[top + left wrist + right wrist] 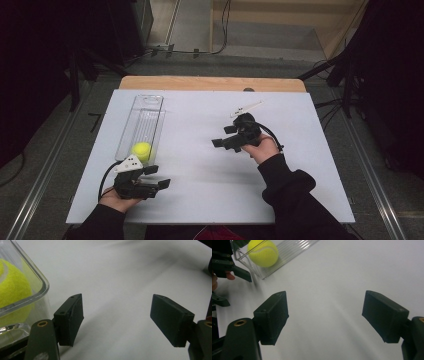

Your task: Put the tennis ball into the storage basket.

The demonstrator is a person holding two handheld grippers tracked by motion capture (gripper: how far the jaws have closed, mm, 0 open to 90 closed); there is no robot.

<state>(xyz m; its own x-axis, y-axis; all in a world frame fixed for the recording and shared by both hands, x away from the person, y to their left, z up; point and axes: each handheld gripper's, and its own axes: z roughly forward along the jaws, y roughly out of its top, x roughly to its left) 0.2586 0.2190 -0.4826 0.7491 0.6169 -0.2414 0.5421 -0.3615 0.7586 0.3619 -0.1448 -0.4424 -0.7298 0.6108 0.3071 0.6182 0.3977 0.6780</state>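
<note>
Tongs on the left (157, 176) are seen spread and empty at the near edge of the counter (200, 200), just beside the near end of the clear tray (129, 131). Within that end the tennis ball (142, 151) is held; the tray's long axis runs away from the person. Farther right, the right tongs (223, 136) are likewise spread, empty, well apart.

Yellow-green ball (142, 150) in clear ribbed container (145, 107), left of frame; white table (210, 190); black grippers.
</note>
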